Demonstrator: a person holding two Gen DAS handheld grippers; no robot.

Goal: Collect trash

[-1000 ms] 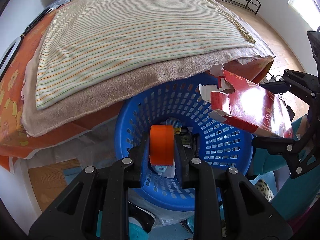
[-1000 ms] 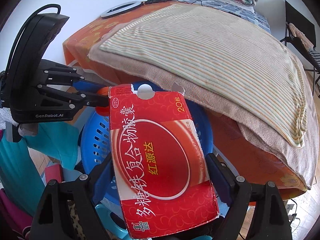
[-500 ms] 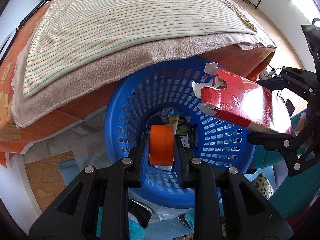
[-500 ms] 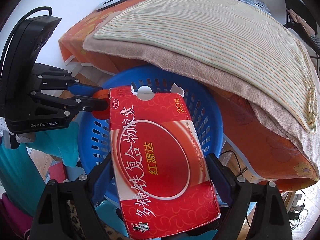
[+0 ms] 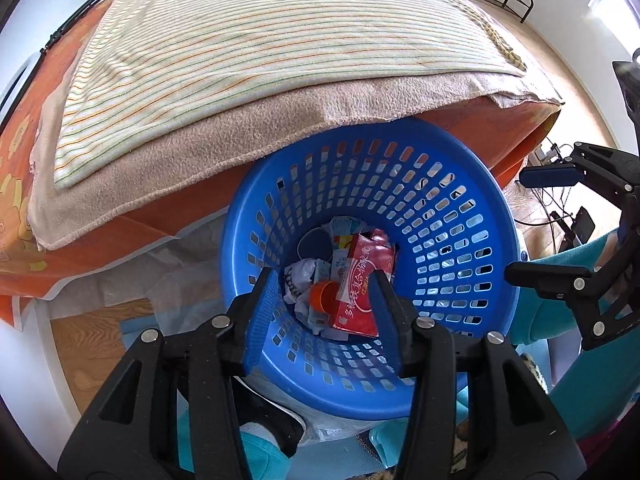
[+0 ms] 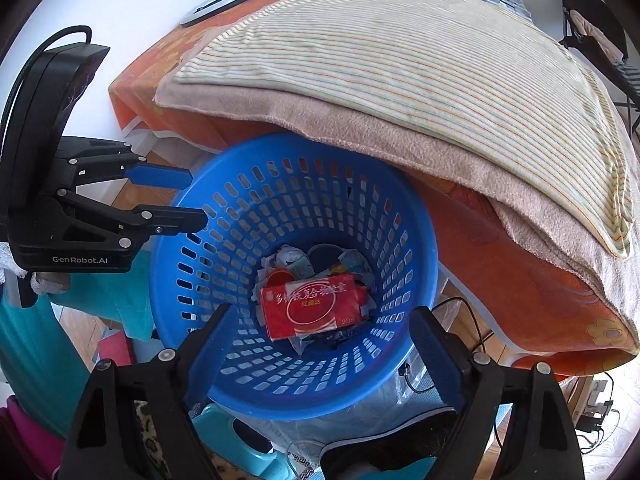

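Item: blue basket [image 5: 472, 216], perforated plastic, standing on the floor against the side of the bed [image 5: 256, 60], its far rim tucked under the overhanging blanket [image 5: 224, 148].

Contents: a red carton [image 6: 310, 306] lying flat on top of the heap at the bottom, printed face up. In the right wrist view its long axis runs roughly left to right, tilted a little, with the torn flap end toward the right. Beside it, toward the left gripper's side, an orange cap [image 5: 325, 295], lying tipped with its open mouth showing, partly under the carton's edge. Below these, crumpled paper [image 5: 299, 279] and other wrappers, too jumbled to name singly.

Left gripper [image 5: 326, 312]: above the near rim of the basket, jaws spread wide, holding nothing.

Right gripper [image 6: 316, 338]: above the basket's opposite near rim, jaws spread wide, holding nothing.

Step in hand: by judgement, the drop. Both pieces of trash lie in the basket and neither gripper holds anything, so this deposit looks complete.

Next move, by judgement: lift both grippers clear of the rim without catching the basket wall or the blanket edge, then look about for more trash. None shows on the bed from here; the cluttered floor around the basket is too unclear to say.
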